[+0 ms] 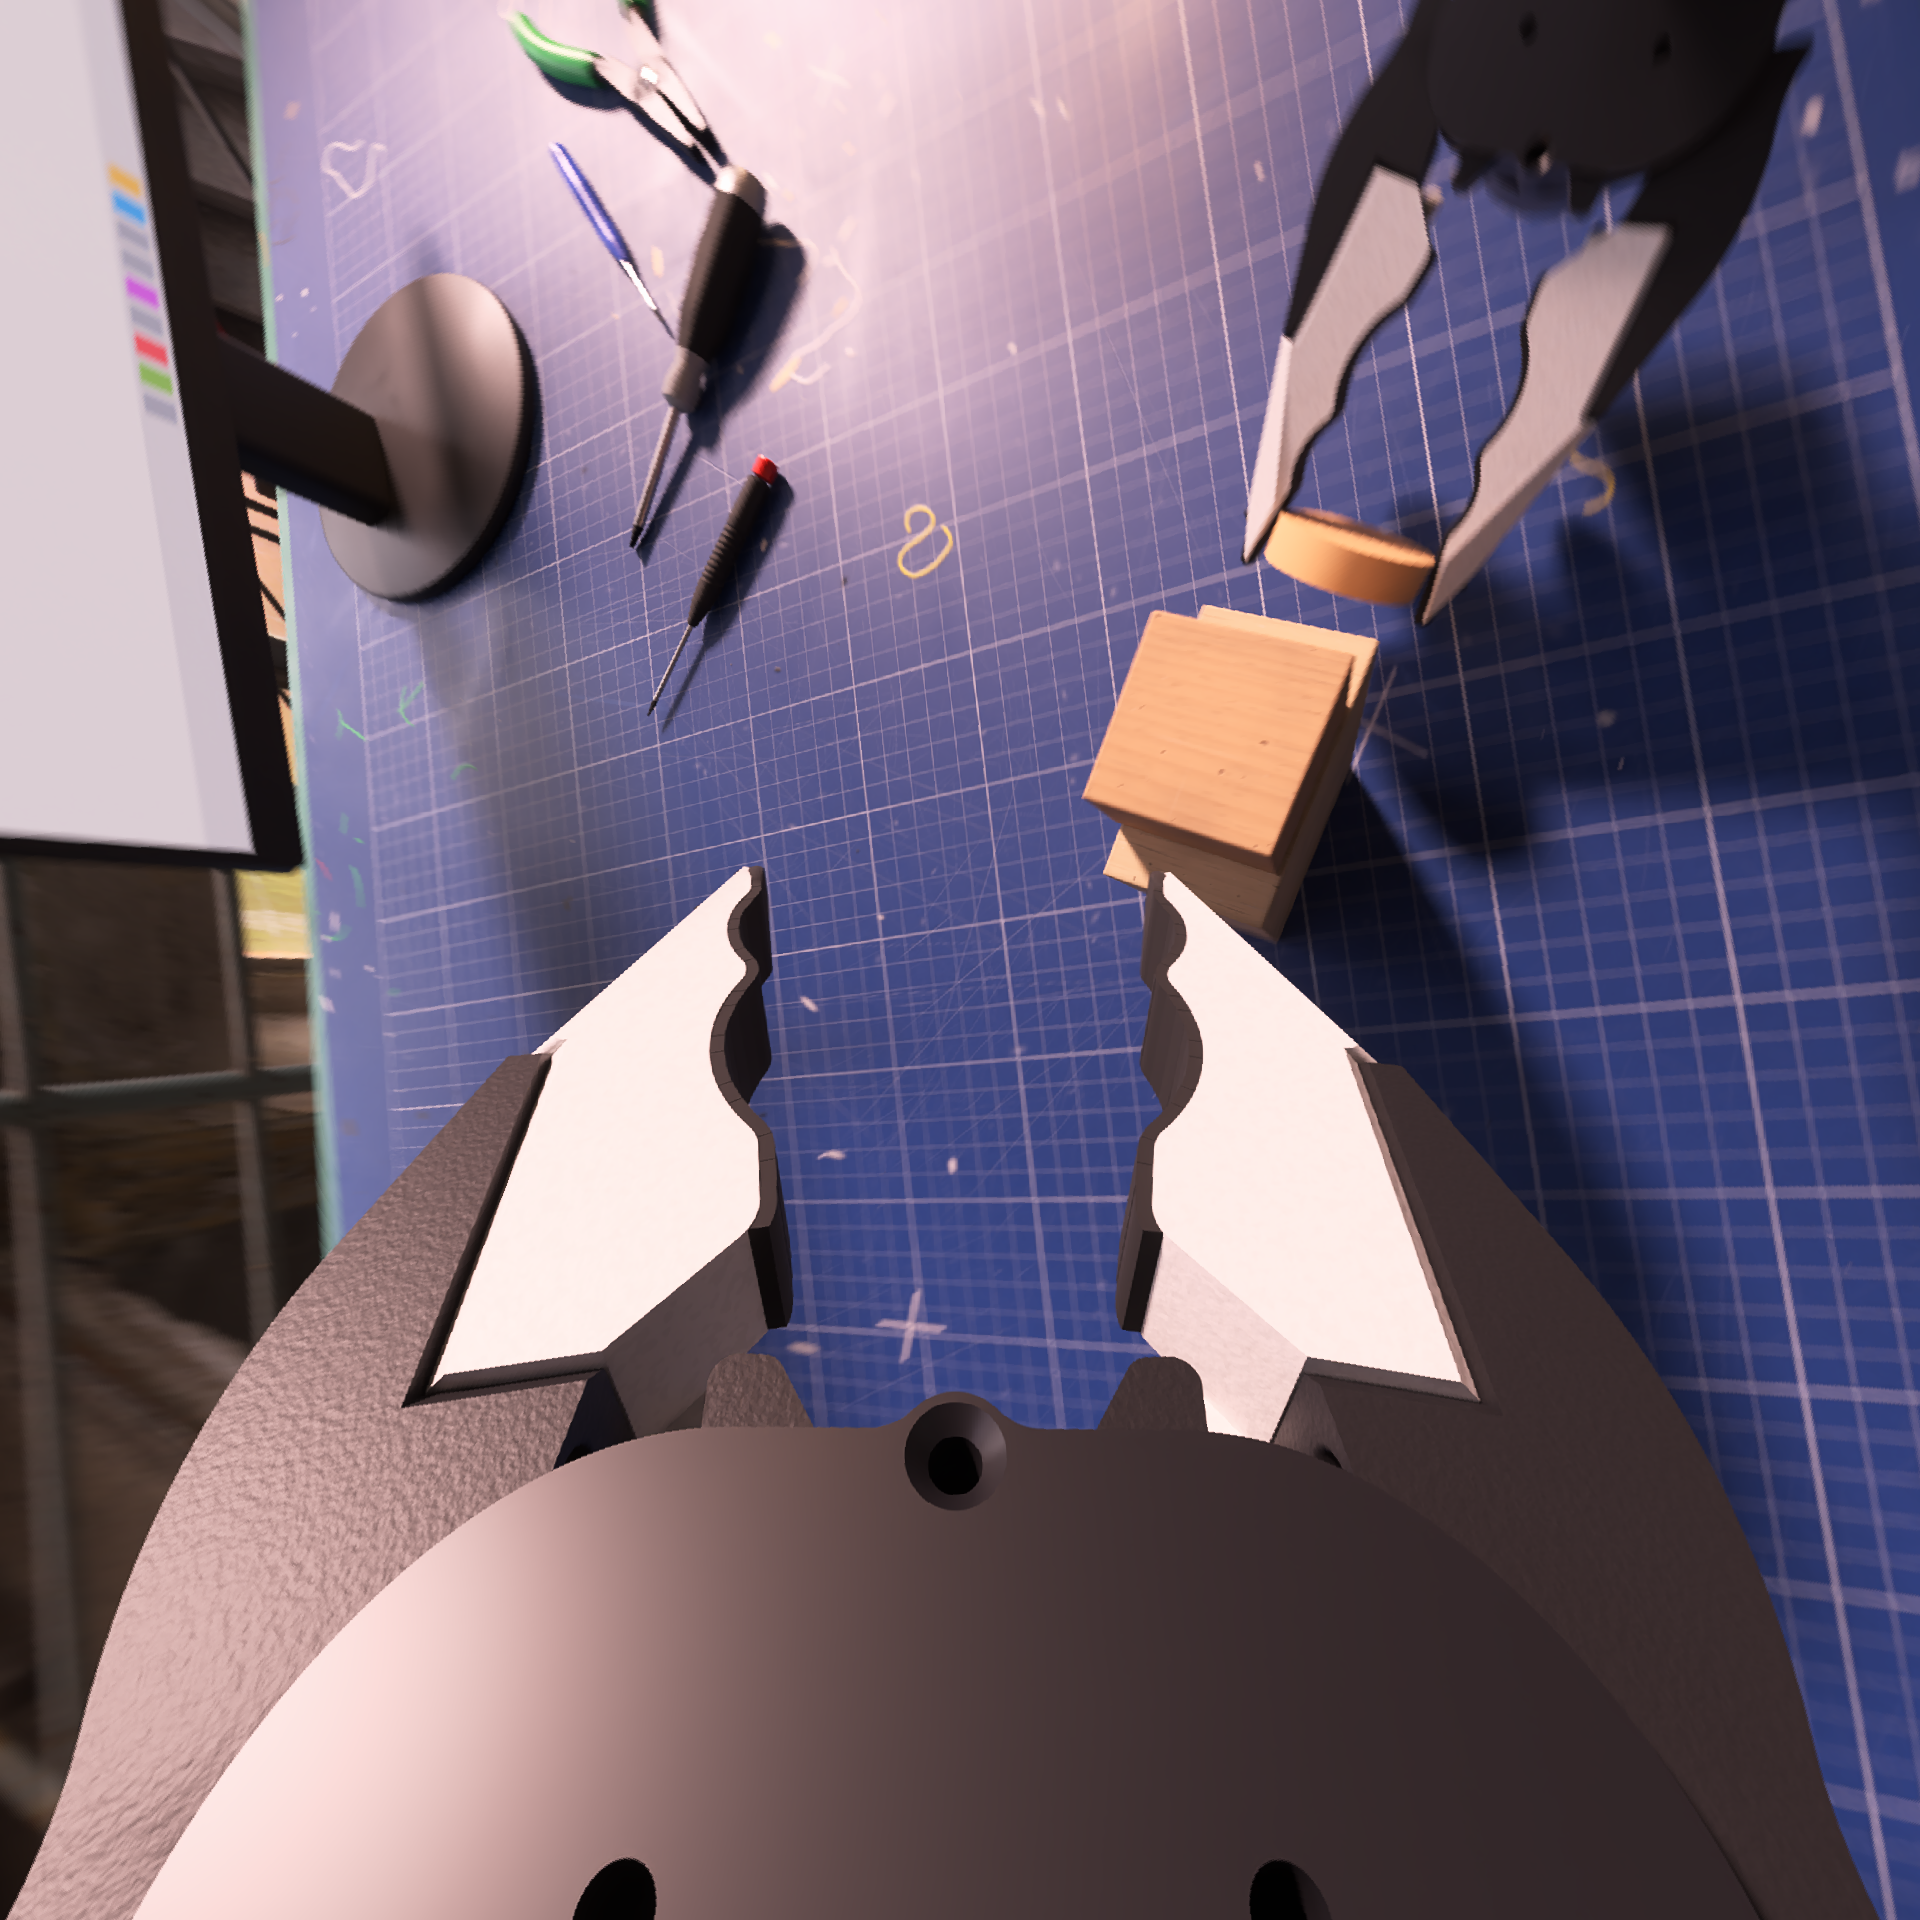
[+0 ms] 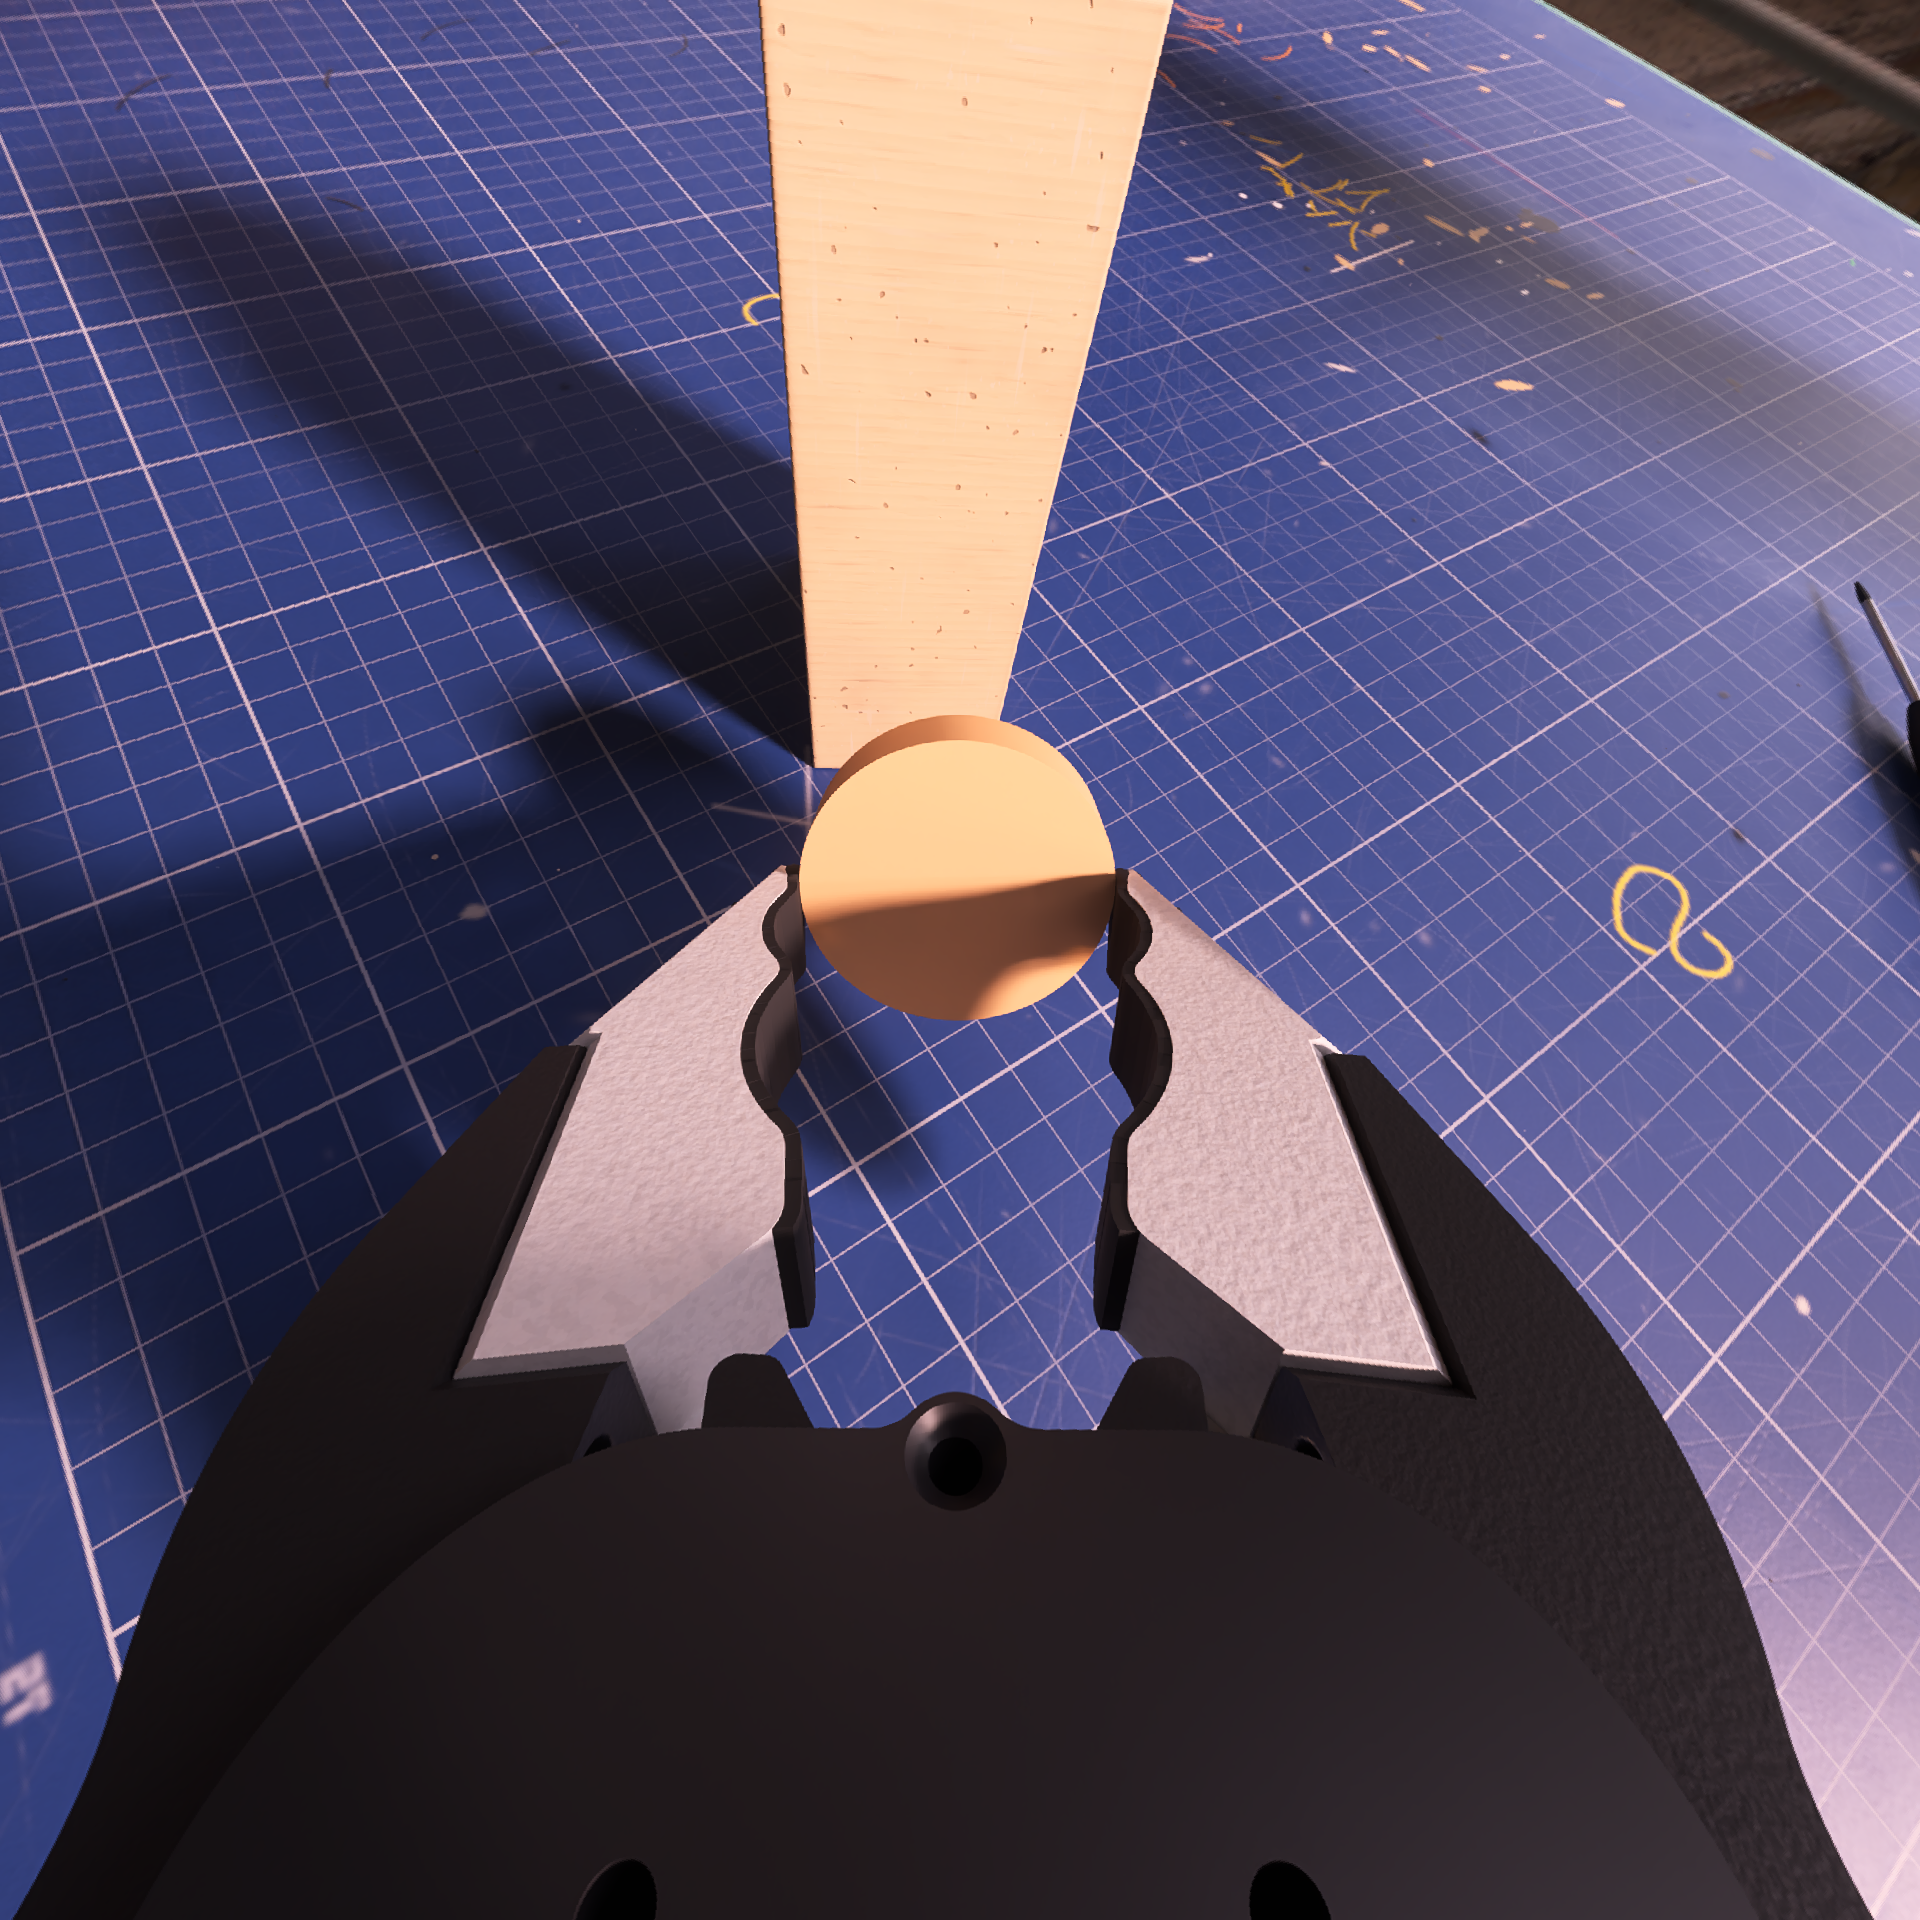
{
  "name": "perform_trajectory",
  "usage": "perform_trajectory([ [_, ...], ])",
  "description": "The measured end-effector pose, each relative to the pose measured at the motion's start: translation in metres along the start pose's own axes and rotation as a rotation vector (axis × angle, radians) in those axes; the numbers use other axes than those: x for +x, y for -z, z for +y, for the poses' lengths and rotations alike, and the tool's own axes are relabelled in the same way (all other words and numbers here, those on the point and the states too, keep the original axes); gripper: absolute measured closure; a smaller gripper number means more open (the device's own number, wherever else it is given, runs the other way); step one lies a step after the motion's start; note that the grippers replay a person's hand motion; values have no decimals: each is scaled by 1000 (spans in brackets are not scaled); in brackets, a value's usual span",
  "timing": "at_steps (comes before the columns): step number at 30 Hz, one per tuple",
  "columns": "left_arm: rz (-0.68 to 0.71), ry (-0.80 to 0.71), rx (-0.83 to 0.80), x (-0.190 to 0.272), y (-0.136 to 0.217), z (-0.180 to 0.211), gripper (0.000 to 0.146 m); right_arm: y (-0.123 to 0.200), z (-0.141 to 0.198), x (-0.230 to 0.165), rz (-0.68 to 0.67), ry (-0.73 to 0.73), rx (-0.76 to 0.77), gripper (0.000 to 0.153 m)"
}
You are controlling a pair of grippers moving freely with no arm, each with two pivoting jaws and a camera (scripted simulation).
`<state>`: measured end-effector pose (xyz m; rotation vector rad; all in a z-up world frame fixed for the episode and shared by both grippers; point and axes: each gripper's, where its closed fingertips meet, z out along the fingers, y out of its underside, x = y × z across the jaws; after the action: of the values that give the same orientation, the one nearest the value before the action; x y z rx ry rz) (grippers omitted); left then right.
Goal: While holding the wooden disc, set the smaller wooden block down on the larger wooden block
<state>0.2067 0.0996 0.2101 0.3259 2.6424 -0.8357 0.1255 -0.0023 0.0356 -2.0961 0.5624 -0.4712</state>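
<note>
A smaller wooden block (image 1: pixel 1221 727) rests on a larger wooden block (image 1: pixel 1236 899) on the blue cutting mat (image 1: pixel 935 1091). My left gripper (image 1: pixel 956 883) is open and empty, and its right fingertip is just in front of the stack's lower corner. My right gripper (image 1: pixel 1348 571) hovers beyond the stack, shut on a wooden disc (image 1: pixel 1351 556). In the right wrist view the right gripper (image 2: pixel 956 883) pinches the disc (image 2: pixel 956 831) at its fingertips. A tall wooden block face (image 2: pixel 945 364) rises right behind the disc; which block it belongs to is unclear.
A monitor's round stand (image 1: pixel 426 436) sits at the mat's left edge. Two screwdrivers (image 1: pixel 717 281) (image 1: pixel 727 551), a blue tool (image 1: pixel 603 223) and green-handled pliers (image 1: pixel 582 62) lie at the far left. A yellow rubber band (image 1: pixel 925 540) (image 2: pixel 1668 920) lies nearby. A screwdriver tip (image 2: pixel 1886 655) shows at the right.
</note>
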Motion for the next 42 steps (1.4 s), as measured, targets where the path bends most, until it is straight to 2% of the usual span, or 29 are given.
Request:
perform_trajectory([
  [2, -7, 109, 79, -7, -3, 16, 79, 0, 0, 0, 1, -3, 3, 94],
  [6, -125, 253, 126, -22, -26, 58, 90, 2, -2, 2, 7, -11, 16, 94],
  [12, -170, 404, 246, -26, -84, 87, 121, 7, -6, 10, 21, -61, 65, 94],
  [16, -273, 459, 342, -34, -108, 95, 146, 8, -7, 18, 71, -74, 78, 94],
  [19, -322, 554, 432, -38, -117, 104, 146, 9, -6, 24, 106, -76, 78, 94],
  [21, -282, 597, 445, -33, -124, 108, 146, 9, -6, 28, 133, -74, 82, 94],
  [35, -341, 545, 408, -33, -128, 121, 146, 14, 1, 49, 310, -11, 36, 94],
  [42, -349, 527, 401, -33, -129, 121, 146, 14, 4, 54, 356, 15, 6, 94],
])
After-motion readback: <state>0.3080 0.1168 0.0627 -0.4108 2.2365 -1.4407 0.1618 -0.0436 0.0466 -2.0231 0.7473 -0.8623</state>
